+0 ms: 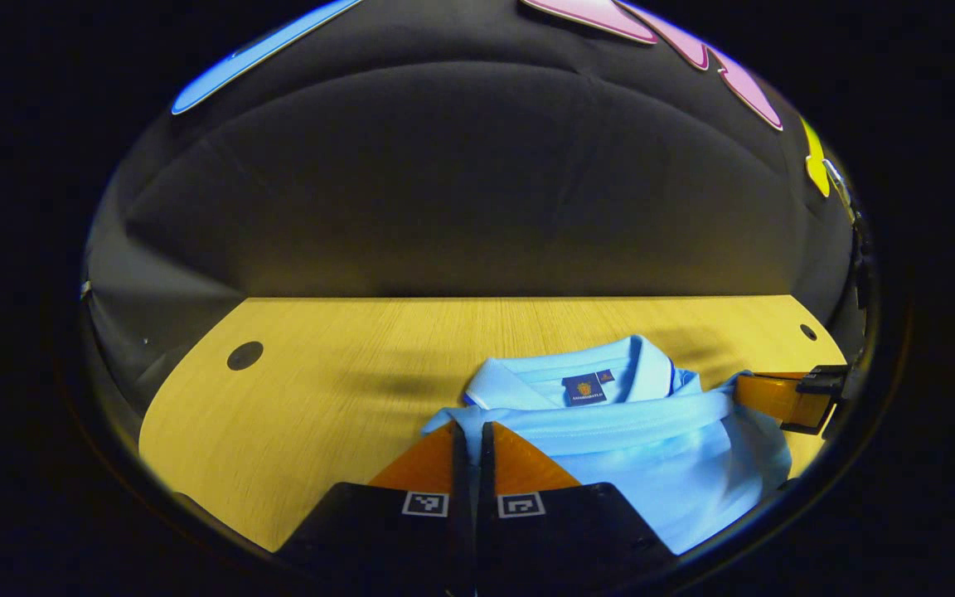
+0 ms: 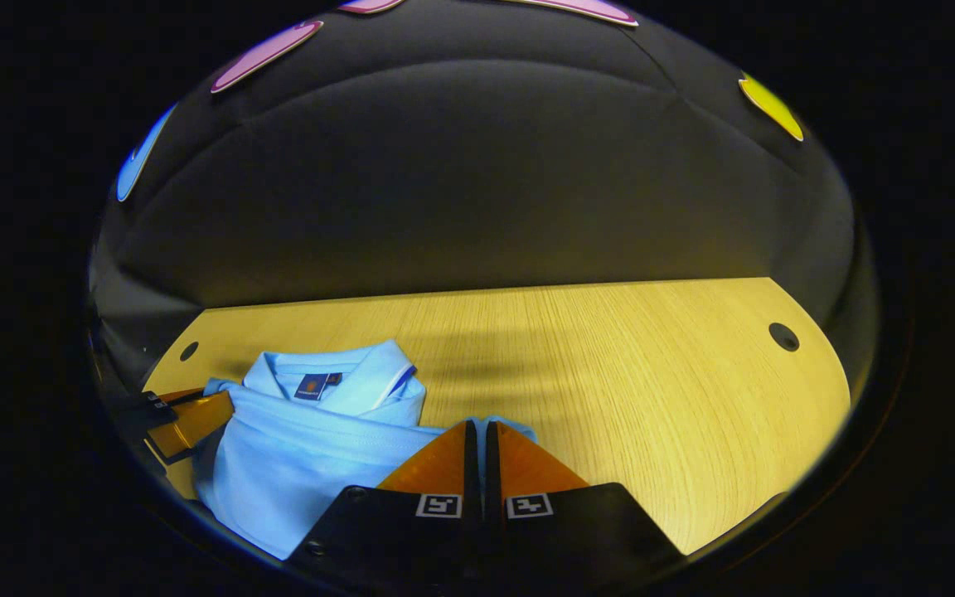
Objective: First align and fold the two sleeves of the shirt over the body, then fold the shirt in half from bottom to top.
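Final bottom-to-top fold: shirt (image 1: 652,448) hem sits near collar (image 1: 560,377) on worktop (image 1: 336,373). Left gripper (image 1: 471,431) and right gripper (image 2: 477,431) fingers nearly closed, prob pinching hem corners. Next: lay edge flat, release

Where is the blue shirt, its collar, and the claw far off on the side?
shirt (image 2: 295,473), right gripper view, on the folded body.
collar (image 1: 519,380), left gripper view, on its left flap.
right claw (image 1: 784,396), left gripper view, on its finger.
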`<state>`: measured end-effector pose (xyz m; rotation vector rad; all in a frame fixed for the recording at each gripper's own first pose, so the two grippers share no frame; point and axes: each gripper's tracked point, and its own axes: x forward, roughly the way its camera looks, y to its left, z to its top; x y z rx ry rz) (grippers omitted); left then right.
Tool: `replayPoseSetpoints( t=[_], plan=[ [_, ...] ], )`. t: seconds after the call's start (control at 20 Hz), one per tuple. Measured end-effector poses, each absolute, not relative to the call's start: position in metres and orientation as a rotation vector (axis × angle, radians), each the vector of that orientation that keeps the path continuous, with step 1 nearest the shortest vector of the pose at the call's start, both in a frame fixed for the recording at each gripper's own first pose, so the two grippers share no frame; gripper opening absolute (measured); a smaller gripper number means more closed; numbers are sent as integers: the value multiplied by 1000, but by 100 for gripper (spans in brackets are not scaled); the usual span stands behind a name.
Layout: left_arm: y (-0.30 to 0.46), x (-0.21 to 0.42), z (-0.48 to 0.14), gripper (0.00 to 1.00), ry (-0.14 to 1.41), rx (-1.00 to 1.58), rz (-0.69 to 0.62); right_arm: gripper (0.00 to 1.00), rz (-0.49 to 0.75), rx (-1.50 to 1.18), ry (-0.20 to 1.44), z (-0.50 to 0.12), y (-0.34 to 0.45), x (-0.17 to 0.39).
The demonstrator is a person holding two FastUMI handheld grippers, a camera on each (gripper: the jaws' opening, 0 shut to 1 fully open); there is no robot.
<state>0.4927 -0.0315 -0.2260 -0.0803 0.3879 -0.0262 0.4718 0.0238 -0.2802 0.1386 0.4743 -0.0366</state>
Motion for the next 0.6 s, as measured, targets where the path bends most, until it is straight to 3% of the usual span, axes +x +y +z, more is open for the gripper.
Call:
replayPoseSetpoints(
  t=[0.2,0.3,0.5,0.6],
  plan=[
    [-32,492,-228,10,399,-77,-25,5,-45,128,469,-283,24,475],
    [-31,492,-231,12,410,-74,-31,11,-47,135,470,-282,24,476],
    [-28,490,-231,24,412,-89,-25,17,-56,139,471,-277,19,471],
    [-19,486,-230,46,416,-78,-2,47,-55,117,453,-271,17,472]
  ],
)
